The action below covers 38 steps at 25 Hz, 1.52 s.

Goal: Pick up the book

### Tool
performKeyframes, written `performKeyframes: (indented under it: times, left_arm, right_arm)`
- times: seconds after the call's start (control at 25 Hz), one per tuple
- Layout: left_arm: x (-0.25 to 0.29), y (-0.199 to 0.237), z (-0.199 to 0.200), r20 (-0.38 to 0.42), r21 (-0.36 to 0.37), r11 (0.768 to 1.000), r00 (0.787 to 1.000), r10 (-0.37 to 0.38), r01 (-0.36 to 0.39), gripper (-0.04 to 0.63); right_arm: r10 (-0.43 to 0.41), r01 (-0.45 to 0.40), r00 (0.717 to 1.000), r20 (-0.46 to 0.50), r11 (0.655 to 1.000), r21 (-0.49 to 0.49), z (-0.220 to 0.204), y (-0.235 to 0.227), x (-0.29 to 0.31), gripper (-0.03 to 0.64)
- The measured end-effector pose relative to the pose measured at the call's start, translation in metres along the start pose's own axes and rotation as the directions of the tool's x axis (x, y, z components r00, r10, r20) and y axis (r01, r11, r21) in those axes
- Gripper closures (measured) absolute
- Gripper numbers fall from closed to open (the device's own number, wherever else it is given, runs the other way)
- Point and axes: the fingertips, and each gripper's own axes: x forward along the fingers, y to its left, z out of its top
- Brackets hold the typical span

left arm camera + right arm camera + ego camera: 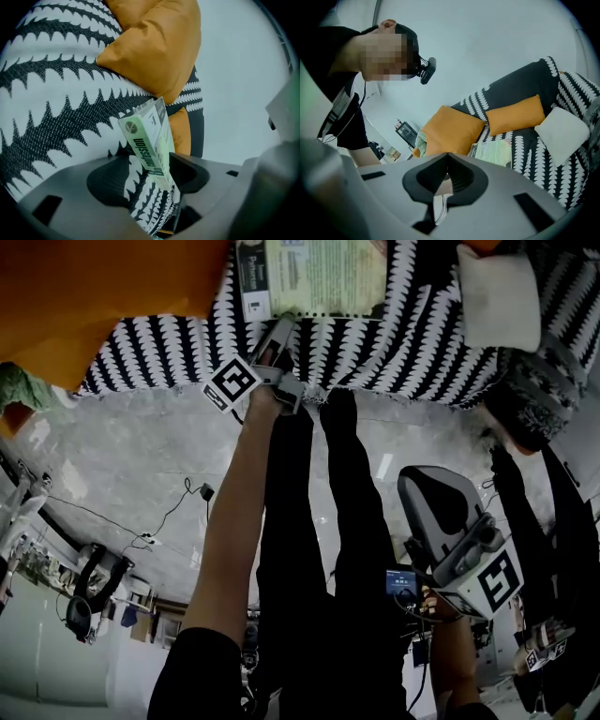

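Green book (146, 133), between spread jaws of left gripper (151, 165), on sofa (56, 103)

Black-and-white patterned fabric sofa (403, 352); orange square cushions (451, 129), white soft cushion (560, 133) on it; grey marbled stone floor (112, 465); pale plain wall (497, 42).

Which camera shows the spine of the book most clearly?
The left gripper view: the book shows spine-on, close up, print legible, between the open fingers of the left gripper. The head view shows its pale green cover on the patterned sofa, cropped at the top; the right gripper view shows it whole but small.
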Motion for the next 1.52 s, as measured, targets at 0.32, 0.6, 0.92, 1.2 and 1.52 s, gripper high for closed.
performKeyframes:
  times: [0.32, 0.6, 0.92, 1.2, 1.52]
  left_arm:
    - [0.008, -0.004, 0.009, 0.033, -0.034, 0.999, 0.999, -0.040, 0.041, 0.316]
    - [0.007, -0.005, 0.015, 0.082, -0.087, 0.994, 0.995, -0.063, 0.070, 0.318]
    - [0.020, -0.002, 0.023, 0.100, -0.095, 0.994, 0.994, -0.036, 0.046, 0.383]
    - [0.026, -0.001, 0.025, 0.090, -0.093, 0.995, 0.996, -0.021, 0.029, 0.400]
    - [0.026, -0.008, 0.028, 0.117, -0.100, 0.994, 0.993, -0.028, 0.040, 0.414]
  right_arm:
    - [0.001, -0.001, 1.000, -0.007, 1.000, 0.006, -0.005, -0.003, -0.002, 0.600]
    - [0.005, -0.005, 1.000, -0.009, 1.000, 0.009, -0.009, -0.001, -0.003, 0.600]
    - [-0.005, 0.005, 1.000, -0.014, 1.000, 0.020, -0.013, -0.007, -0.004, 0.600]
    - [-0.009, 0.009, 1.000, -0.013, 1.000, 0.023, -0.022, -0.004, -0.008, 0.600]
    - [-0.014, 0.014, 1.000, -0.001, 0.999, 0.030, -0.021, -0.003, -0.013, 0.600]
